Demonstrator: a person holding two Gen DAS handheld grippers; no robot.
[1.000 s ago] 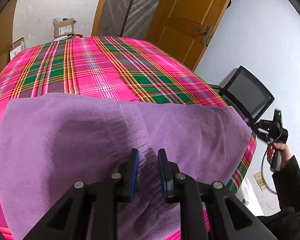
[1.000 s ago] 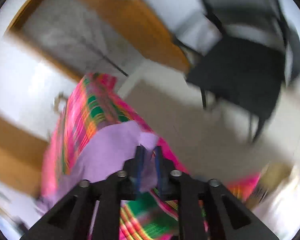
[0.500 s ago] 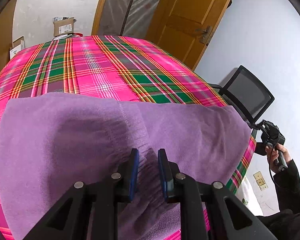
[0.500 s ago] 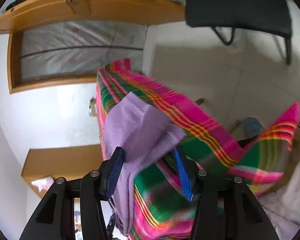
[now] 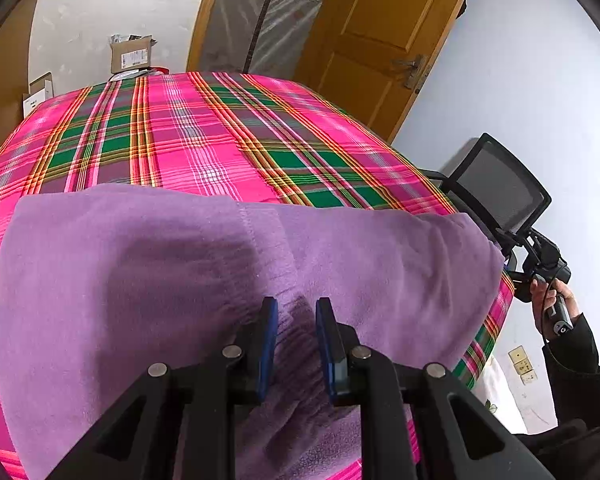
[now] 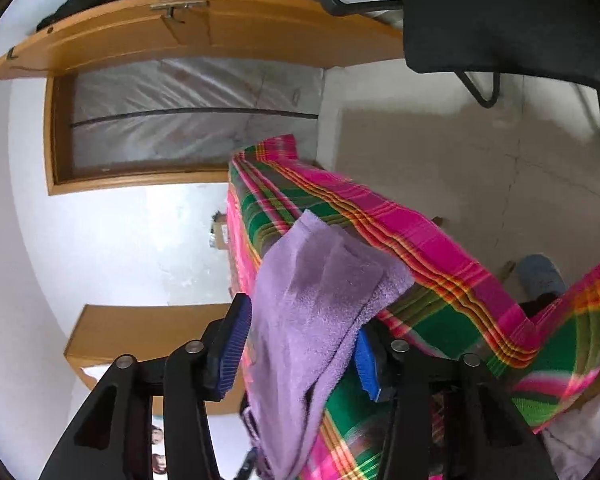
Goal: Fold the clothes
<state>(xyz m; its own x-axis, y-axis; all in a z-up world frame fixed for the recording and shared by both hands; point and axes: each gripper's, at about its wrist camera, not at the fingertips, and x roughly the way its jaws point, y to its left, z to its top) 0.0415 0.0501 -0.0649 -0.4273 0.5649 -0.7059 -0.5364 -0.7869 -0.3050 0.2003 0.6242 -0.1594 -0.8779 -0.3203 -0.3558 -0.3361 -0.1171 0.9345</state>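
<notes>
Pink plaid cloth (image 5: 220, 140) covers the desk, and the purple garment (image 5: 160, 260) lies spread across its near side, one corner draped off the edge. My left fingers (image 5: 292, 320) pinch a ridge of its fabric. My right fingers (image 6: 300, 344), just opened, stand spread around the hanging corner. Folding looks barely begun.

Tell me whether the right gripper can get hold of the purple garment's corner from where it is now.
Probably yes. The right gripper has just let its jaws out, and the purple garment corner at the plaid cloth's edge hangs between them, nothing blocking; closing should catch it.
</notes>
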